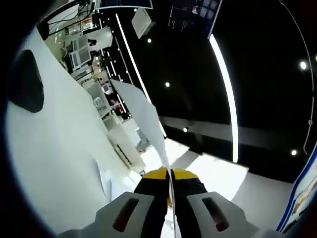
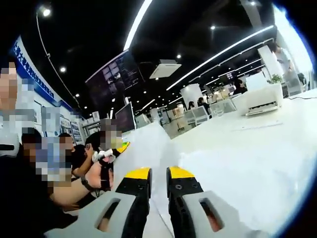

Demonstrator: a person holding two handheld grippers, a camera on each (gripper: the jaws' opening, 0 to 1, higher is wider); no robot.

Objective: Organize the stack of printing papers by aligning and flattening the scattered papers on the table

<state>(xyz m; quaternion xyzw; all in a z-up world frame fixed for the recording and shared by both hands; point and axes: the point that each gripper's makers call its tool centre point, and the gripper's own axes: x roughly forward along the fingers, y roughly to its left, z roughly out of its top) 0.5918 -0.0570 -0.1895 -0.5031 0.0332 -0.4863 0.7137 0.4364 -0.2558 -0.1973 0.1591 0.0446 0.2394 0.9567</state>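
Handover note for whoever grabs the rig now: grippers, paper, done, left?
Left gripper: shut on paper, pinched edge-on between the yellow tips and lifted, running up and away from the jaws. More white paper fills the left of that view.
Right gripper: jaws nearly closed on a paper edge that runs away between the tips; I can't tell if the grip is firm.
Table: white, to the right in the right gripper view.
Done: paper gathered and raised by both grippers.
Left: square the edges, lay it down on the table, flatten. Alignment can't be judged from these views.
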